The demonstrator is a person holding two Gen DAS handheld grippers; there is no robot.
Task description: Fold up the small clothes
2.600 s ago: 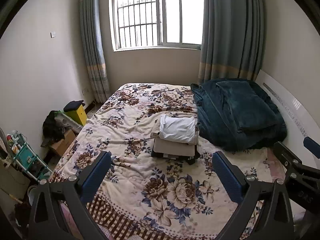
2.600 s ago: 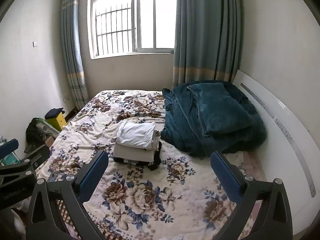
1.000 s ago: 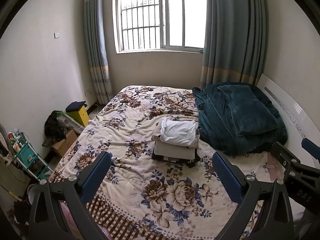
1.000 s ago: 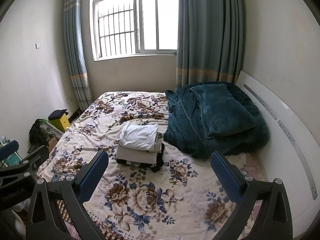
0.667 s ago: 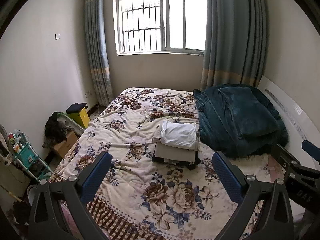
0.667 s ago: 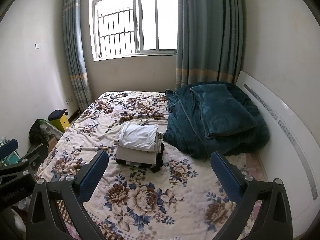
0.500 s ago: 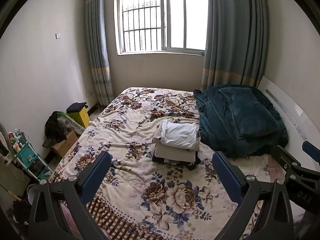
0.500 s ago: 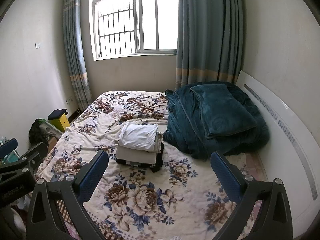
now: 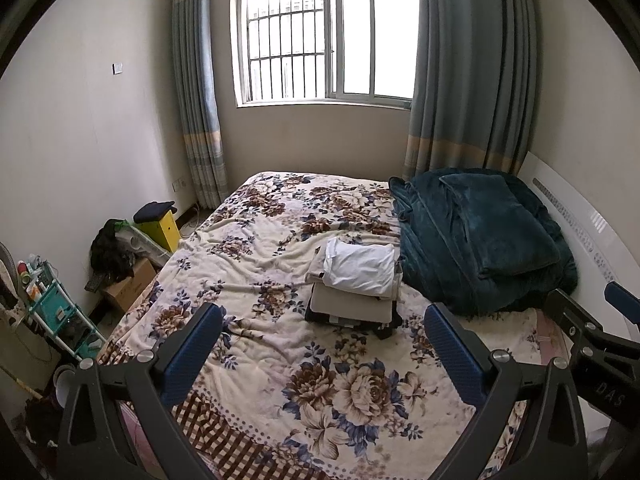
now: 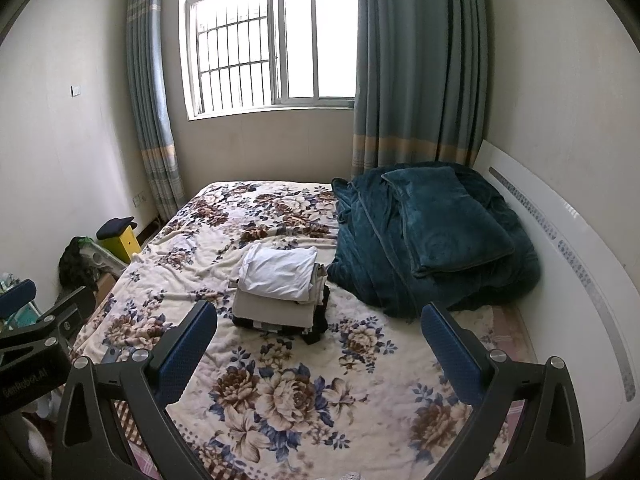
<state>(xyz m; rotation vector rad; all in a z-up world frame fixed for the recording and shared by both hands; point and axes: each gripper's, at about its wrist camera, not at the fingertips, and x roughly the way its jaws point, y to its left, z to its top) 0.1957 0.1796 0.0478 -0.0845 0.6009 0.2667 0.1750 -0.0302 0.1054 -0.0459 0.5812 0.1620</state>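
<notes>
Stack of folded clothes sits mid-bed on floral blanket, at 12 o'clock from my grippers, white piece on top, teal quilt at its 3 o'clock. My left gripper and right gripper gape wide, hold nothing, well apart from stack.

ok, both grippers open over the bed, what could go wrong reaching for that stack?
The clothes stack looks uneven: the white top garment overhangs, so a pinch may drag only that layer or topple the stack. The floral blanket is wrinkled; fingers could snag it. The teal quilt crowds the right gripper.
</notes>
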